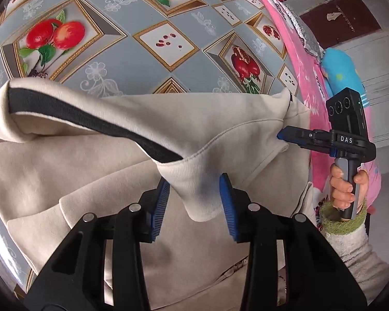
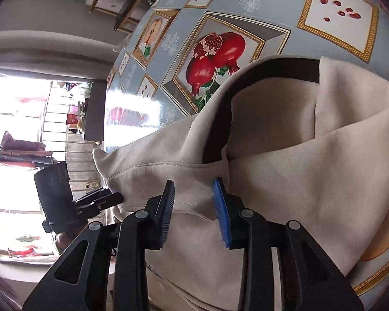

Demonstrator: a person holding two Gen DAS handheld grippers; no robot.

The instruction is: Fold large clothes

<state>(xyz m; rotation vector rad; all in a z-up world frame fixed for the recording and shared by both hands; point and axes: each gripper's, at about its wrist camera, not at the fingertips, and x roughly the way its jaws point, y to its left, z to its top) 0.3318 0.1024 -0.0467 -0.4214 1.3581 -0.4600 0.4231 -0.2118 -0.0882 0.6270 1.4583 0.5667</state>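
A large beige garment (image 1: pixel 72 160) with a black stripe (image 1: pixel 90 121) lies on the fruit-patterned table (image 1: pixel 147 26). My left gripper (image 1: pixel 194 181) has its blue pads on either side of a ribbed cuff (image 1: pixel 197 189) and holds it lifted. My right gripper (image 1: pixel 281 136) shows in the left wrist view, shut on the garment's right edge. In the right wrist view the right gripper (image 2: pixel 193 188) has beige fabric (image 2: pixel 298 181) between its pads, and the left gripper (image 2: pixel 116 198) grips the far corner.
A pink cloth (image 1: pixel 298 59) and a blue cloth (image 1: pixel 342 70) hang at the table's right side. A dark door (image 1: pixel 342 23) stands behind. A bright window (image 2: pixel 18 134) and stacked clothes (image 2: pixel 26 153) lie left in the right wrist view.
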